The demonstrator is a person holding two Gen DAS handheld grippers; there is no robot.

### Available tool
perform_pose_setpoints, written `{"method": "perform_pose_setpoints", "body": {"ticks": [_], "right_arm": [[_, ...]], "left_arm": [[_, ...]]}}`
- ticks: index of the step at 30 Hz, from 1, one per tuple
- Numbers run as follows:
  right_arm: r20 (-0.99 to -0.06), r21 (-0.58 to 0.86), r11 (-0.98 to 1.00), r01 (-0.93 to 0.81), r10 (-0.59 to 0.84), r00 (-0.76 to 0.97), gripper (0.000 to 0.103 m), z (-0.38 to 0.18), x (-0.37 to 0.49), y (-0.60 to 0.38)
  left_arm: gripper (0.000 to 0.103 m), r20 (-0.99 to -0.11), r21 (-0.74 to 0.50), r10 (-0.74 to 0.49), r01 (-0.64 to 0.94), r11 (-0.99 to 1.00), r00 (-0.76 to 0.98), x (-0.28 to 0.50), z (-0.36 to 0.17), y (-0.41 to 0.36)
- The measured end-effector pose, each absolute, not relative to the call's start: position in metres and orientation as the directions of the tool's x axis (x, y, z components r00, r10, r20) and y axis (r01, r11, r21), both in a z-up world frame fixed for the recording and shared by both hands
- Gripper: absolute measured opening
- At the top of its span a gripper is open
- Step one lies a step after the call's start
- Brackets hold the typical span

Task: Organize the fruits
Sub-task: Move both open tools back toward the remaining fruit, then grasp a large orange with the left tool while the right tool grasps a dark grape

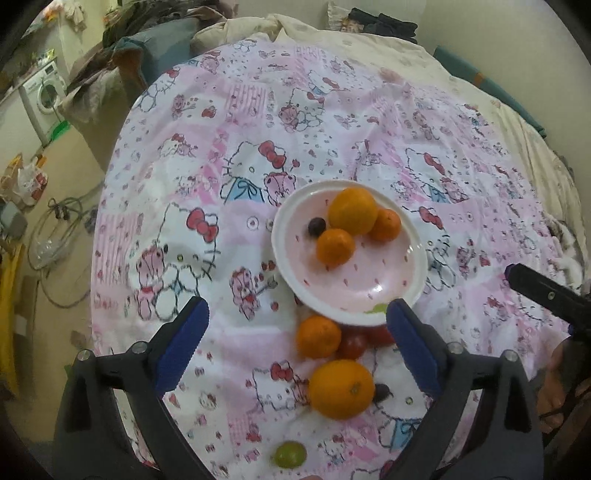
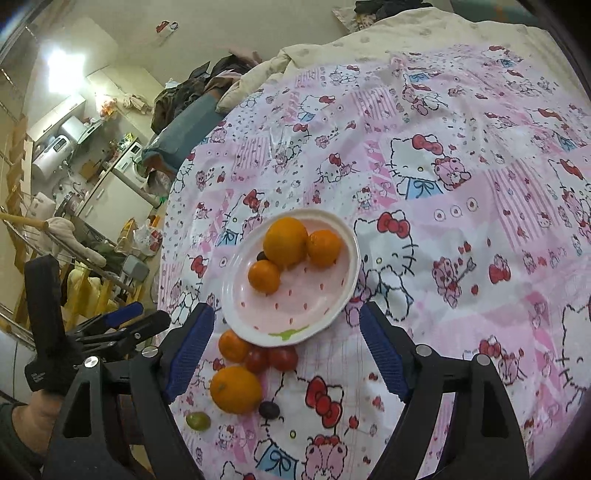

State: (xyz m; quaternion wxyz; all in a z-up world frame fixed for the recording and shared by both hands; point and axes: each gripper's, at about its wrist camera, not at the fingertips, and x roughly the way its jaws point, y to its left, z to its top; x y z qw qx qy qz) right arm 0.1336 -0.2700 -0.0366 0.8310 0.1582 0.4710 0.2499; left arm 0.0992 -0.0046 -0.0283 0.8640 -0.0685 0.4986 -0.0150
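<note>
A pink-and-white plate [image 1: 373, 291] [image 2: 317, 295] on the Hello Kitty cloth holds a large orange [image 1: 352, 210] [image 2: 285, 240], two small mandarins [image 1: 335, 247] [image 2: 263, 276] and a dark grape [image 1: 317, 225]. In front of the plate lie a mandarin [image 1: 318, 336] [image 2: 233, 345], two red tomatoes [image 1: 352, 343] [image 2: 282, 357], a large orange [image 1: 341, 388] [image 2: 235, 389], a dark grape [image 2: 269, 410] and a green grape [image 1: 290, 455] [image 2: 198, 421]. My left gripper [image 1: 295, 325] is open and empty above the loose fruit. My right gripper [image 2: 286, 332] is open and empty over the plate's near rim.
The cloth covers a bed with a cream quilt [image 1: 280, 29] at the far end. A washing machine [image 1: 42, 92], cables and bags sit on the floor at left. The right gripper's finger [image 1: 546, 291] shows at the left wrist view's right edge.
</note>
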Motion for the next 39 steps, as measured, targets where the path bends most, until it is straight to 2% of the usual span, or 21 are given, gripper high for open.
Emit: {"method": "perform_pose_setpoints", "body": {"ticks": [7, 16, 22, 25, 28, 29, 32, 34, 39], "right_arm": [[-0.712, 0.508, 0.826, -0.244, 0.562, 0.421, 0.084, -0.041, 0.112, -0.273], [-0.755, 0.526, 0.841, -0.127, 0.53, 0.387, 0.084, -0.068, 0.111, -0.279], [-0.762, 0.559, 0.827, -0.055, 0.539, 0.358, 0.084, -0.082, 0.12, -0.285], [-0.765, 0.561, 0.827, -0.04, 0.536, 0.356, 0.084, -0.084, 0.122, -0.288], [-0.761, 0.57, 0.821, -0.027, 0.54, 0.36, 0.084, -0.084, 0.123, -0.293], [-0.759, 0.574, 0.819, -0.022, 0.542, 0.362, 0.084, -0.084, 0.123, -0.295], [-0.75, 0.583, 0.812, -0.007, 0.542, 0.379, 0.084, -0.082, 0.124, -0.301], [-0.745, 0.591, 0.807, -0.001, 0.547, 0.382, 0.084, -0.082, 0.124, -0.303], [-0.746, 0.595, 0.804, 0.0, 0.552, 0.372, 0.084, -0.084, 0.125, -0.302]], "left_arm": [[0.095, -0.868, -0.158, -0.094, -0.091, 0.983, 0.487, 0.081, -0.032, -0.001], [0.095, -0.908, -0.194, -0.097, -0.205, 0.959, 0.408, 0.085, -0.06, 0.016], [0.095, -0.943, -0.259, -0.186, -0.254, 0.932, 0.277, 0.088, -0.095, 0.008], [0.094, -0.948, -0.292, -0.252, -0.214, 0.932, 0.196, 0.086, -0.112, -0.017], [0.094, -0.957, -0.275, -0.25, -0.19, 0.942, 0.148, 0.086, -0.124, -0.035], [0.093, -0.958, -0.273, -0.247, -0.197, 0.942, 0.143, 0.086, -0.126, -0.037], [0.081, -0.963, -0.264, -0.246, -0.208, 0.942, 0.107, 0.089, -0.135, -0.042], [0.065, -0.967, -0.254, -0.243, -0.2, 0.946, 0.078, 0.091, -0.141, -0.047], [0.057, -0.967, -0.254, -0.245, -0.17, 0.952, 0.07, 0.09, -0.141, -0.052]]}}
